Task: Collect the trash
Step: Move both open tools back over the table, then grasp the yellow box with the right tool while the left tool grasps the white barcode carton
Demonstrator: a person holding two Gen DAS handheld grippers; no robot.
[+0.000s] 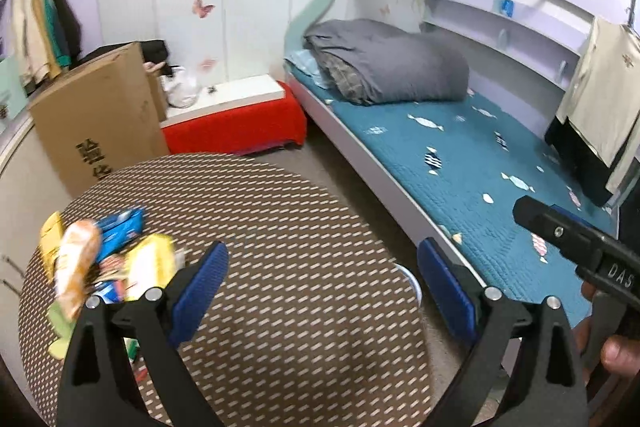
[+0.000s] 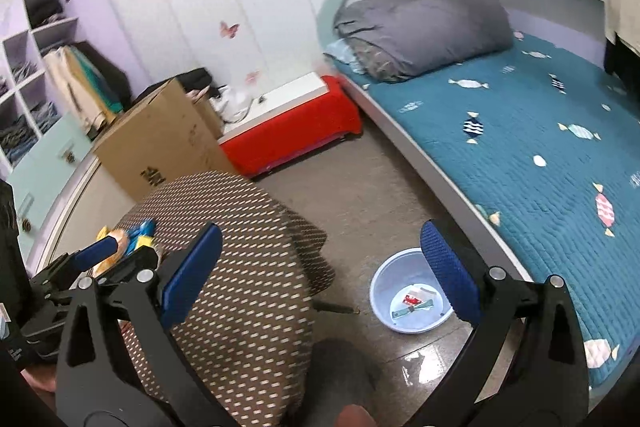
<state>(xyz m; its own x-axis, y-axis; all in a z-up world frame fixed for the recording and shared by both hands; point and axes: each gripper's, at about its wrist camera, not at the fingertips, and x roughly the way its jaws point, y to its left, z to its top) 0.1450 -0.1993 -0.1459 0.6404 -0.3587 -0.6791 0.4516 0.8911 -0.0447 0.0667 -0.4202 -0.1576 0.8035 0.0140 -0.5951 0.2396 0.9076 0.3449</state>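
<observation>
Heap of crumpled yellow, blue and orange snack wrappers (image 1: 100,259): lay at the round brown woven bench's (image 1: 280,227) nine-o'clock edge, just beside the empty, spread left gripper (image 1: 320,283), toward its ten o'clock. Right gripper (image 2: 320,267), likewise spread and empty, stood farther off, nearer the pale-blue plastic floor basin (image 2: 400,323).

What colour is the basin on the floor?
Pale blue basin, clearest in the right wrist view.

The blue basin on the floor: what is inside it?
Inside the basin lie a few wrappers, one red. The right gripper's finger covers its near edge, so that part is hidden.
</observation>
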